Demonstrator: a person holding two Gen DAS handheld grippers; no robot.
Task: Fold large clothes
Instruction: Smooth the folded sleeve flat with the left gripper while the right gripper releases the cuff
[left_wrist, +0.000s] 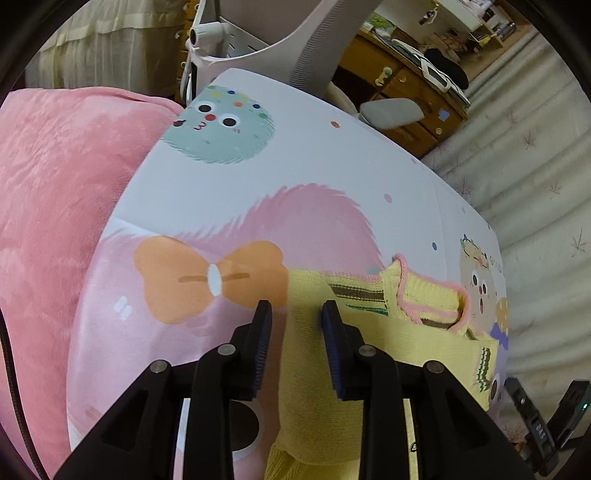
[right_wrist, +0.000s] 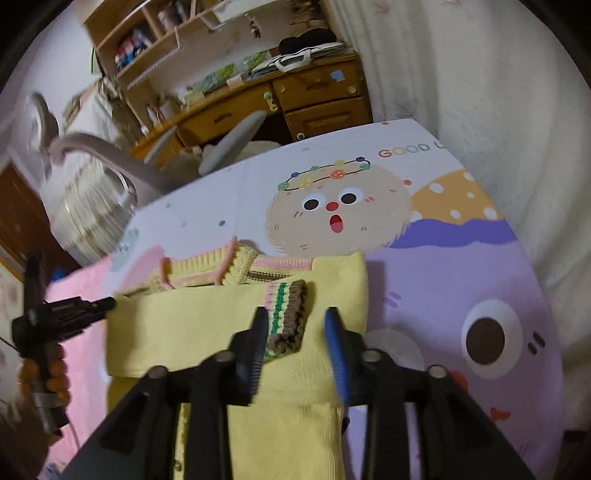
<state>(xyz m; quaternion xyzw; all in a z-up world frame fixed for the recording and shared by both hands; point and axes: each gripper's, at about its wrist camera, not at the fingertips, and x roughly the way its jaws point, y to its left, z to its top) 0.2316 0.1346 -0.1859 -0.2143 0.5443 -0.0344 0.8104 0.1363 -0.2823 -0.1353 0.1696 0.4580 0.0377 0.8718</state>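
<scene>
A yellow knitted sweater (right_wrist: 236, 325) with pink trim lies folded on a cartoon-printed mat (right_wrist: 461, 280), its striped cuff (right_wrist: 286, 317) resting on top of the folded body. The right tongs (right_wrist: 295, 332) hover just above that cuff, jaws parted with nothing pinched between them. The left tongs (left_wrist: 295, 321) stand over the sweater's left edge, jaws a little apart, the pads not pressing on the yellow fabric (left_wrist: 306, 354) that shows between them. A pink cushion (left_wrist: 55, 206) lies beside the mat.

Sweater (right_wrist: 236, 325) lies on mat (right_wrist: 461, 280), apparently folded.
</scene>
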